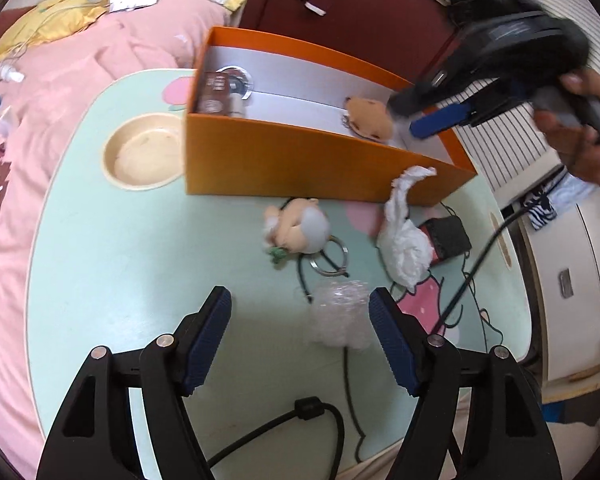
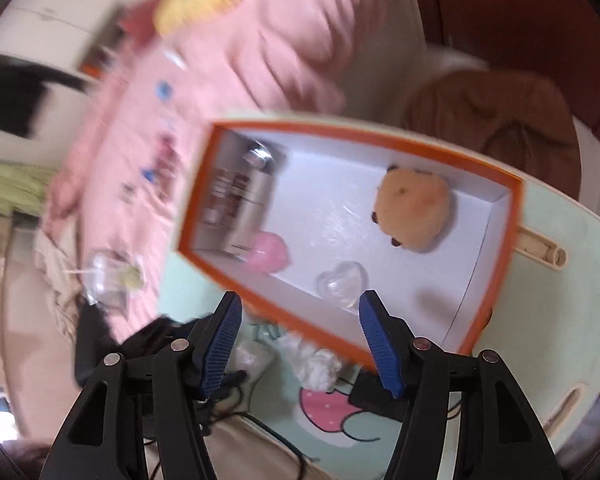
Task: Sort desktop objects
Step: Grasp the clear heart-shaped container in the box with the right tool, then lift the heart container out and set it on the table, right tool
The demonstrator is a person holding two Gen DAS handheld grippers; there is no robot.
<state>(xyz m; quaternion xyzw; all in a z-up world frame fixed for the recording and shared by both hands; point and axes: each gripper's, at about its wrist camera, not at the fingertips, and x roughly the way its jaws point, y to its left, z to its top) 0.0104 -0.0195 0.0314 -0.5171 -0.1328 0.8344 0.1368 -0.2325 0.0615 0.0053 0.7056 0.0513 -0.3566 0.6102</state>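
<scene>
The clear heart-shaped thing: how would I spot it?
Find the orange box on the green table. Inside, by its near wall, lies the clear heart, see-through, unlike the pink ball beside it and the tan plush further back.

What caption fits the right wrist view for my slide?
Open right gripper above an orange box holding a plush, bottle, pink ball and clear heart.

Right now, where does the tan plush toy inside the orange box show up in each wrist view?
Left wrist: tan plush toy upper right of centre, at the box's right end.
Right wrist: plush right of centre, near the box's far right corner.
Shared landmark: orange box.
</scene>
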